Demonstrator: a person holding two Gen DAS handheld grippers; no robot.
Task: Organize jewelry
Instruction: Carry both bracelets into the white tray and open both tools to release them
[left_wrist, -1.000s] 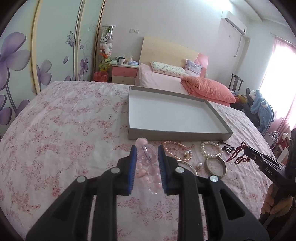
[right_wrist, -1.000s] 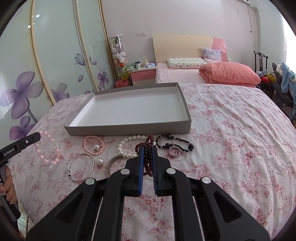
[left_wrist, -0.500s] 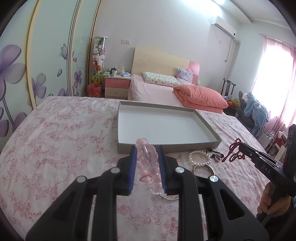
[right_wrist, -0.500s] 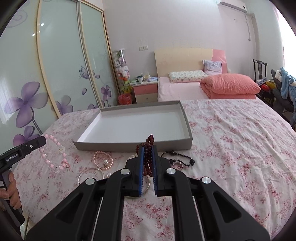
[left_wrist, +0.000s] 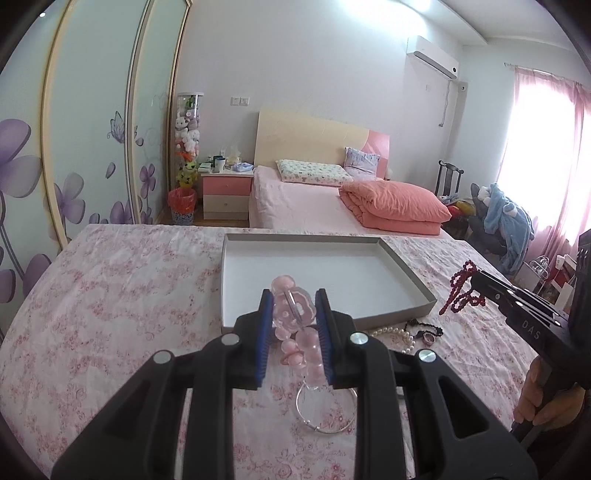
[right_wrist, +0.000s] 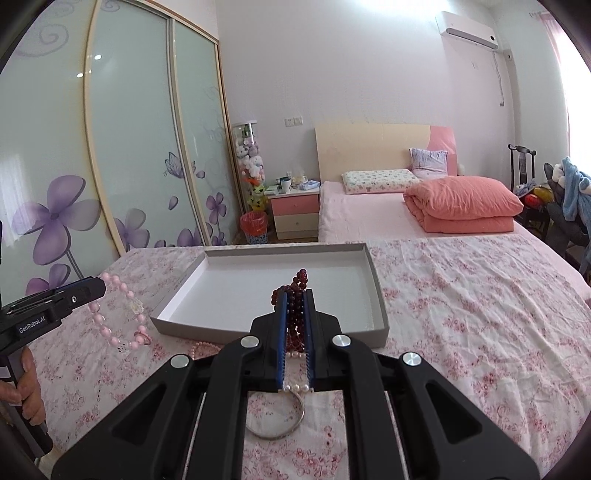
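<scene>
"GenRobot.AI" marks the left gripper (right_wrist: 96, 289); "DAS" the right gripper (left_wrist: 476, 282).

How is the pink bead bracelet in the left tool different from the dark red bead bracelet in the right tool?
The pink bead bracelet has pale pink and clear beads; the dark red bead bracelet has deep red beads. The pink one has larger beads, the dark red one smaller beads bunched in several strands. The left tool stands wider around the pink one than the right tool does around the red one. Both are gripped and lifted off the bedspread, near the empty grey box.
</scene>
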